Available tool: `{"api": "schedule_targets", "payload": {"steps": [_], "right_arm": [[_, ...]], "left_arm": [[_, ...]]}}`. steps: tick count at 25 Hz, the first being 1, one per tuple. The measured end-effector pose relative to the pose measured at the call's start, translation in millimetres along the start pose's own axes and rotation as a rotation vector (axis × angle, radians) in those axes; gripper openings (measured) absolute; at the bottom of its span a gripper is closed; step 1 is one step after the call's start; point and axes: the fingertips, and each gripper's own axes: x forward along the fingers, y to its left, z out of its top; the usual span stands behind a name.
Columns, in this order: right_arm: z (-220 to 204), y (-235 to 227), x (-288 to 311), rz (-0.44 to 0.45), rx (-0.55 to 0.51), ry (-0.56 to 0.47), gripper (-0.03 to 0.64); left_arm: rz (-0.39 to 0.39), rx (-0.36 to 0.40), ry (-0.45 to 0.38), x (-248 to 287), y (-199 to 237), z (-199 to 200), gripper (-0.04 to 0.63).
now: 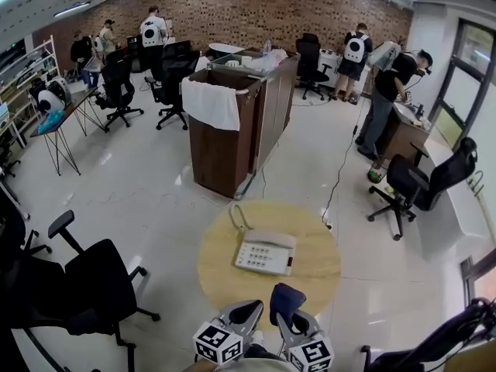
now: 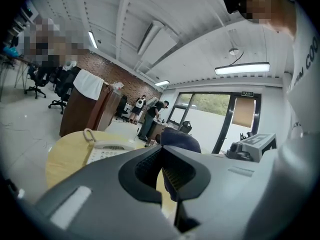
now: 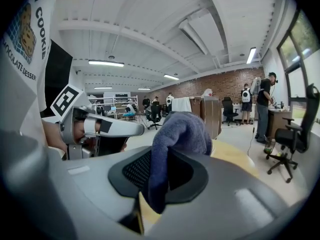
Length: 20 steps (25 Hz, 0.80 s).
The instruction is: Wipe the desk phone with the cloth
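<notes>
Right claw [image 3: 160,176] grips a navy cloth [image 3: 180,131], short of the desk phone [image 1: 265,252]
Left claw [image 2: 162,169] is pressed together and empty. The white phone lies on the round counter [image 1: 217,270], ahead of both claws. A shirt [image 3: 22,39] reads "COOKIE".

Only the phone [image 1: 265,252] stands on the round counter [image 1: 217,273]; bare wood lies open on every side of it.
</notes>
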Motion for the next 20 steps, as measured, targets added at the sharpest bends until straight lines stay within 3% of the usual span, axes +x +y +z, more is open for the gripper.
{"api": "schedule_targets", "payload": {"steps": [12, 20], "right_arm": [[20.0, -51.0, 54.0, 0.131, 0.026, -0.042, 0.064], [24.7, -69.4, 84.9, 0.134, 0.023, -0.020, 0.064]], "left_arm": [[0.100, 0.030, 0.028, 64.4, 26.0, 21.0, -0.009], [0.121, -0.008, 0.043, 72.5, 47.7, 21.2, -0.009]]}}
